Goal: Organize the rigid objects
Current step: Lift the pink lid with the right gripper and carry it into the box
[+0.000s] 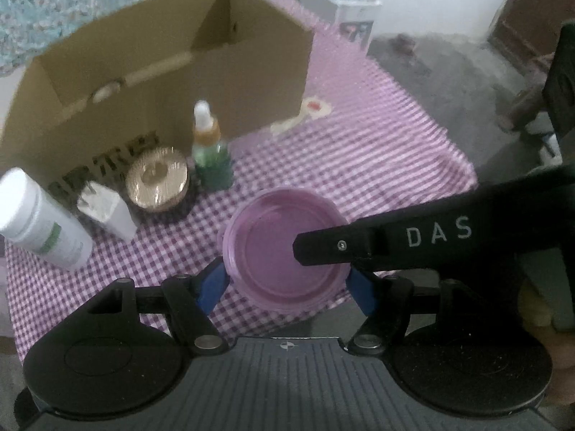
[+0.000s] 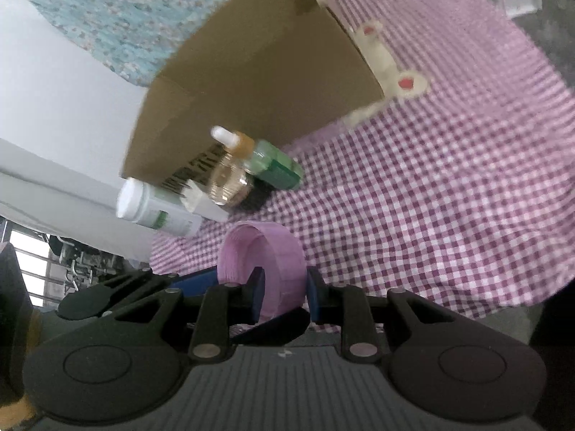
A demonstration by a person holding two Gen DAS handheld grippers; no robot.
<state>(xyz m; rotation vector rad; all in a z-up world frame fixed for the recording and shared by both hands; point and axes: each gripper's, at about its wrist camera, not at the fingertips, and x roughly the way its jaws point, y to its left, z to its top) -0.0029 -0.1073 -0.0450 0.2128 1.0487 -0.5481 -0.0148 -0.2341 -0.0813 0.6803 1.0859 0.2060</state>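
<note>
— Purple plastic first: the lid (image 1: 284, 248) sits between the blue pads of the left tongs (image 1: 287, 280), one pad at each side of its rim, hollow face turned up toward that camera; I judge the left tongs closed on it.

— And the right tongs (image 2: 282, 292)?

— Closed narrow on the same lid (image 2: 266, 269), pads pinching its rim wall from inside and outside; in the left view one black finger (image 1: 334, 244) lies across the lid's hollow from the right; so both hands hold one thing, above the near edge of the counter (image 1: 359, 151) with its checked cloth.

— Which way must it go?

— Forward and to the left; the cardboard box (image 1: 172, 72) stands open-topped beyond the lid, its long side lying across the view; probably the goal, and the left hand is nearer to it.

— Anything between?

— A green dropper bottle (image 1: 210, 151) upright, a gold-capped jar (image 1: 158, 179), a small white block (image 1: 104, 212) and a white bottle (image 1: 43, 222) leaning, all just before the box wall; the lid would need to pass above them.

— Hand pose?

— Left tongs level, pointing at the box; right tongs come in crosswise, rolled over.
</note>
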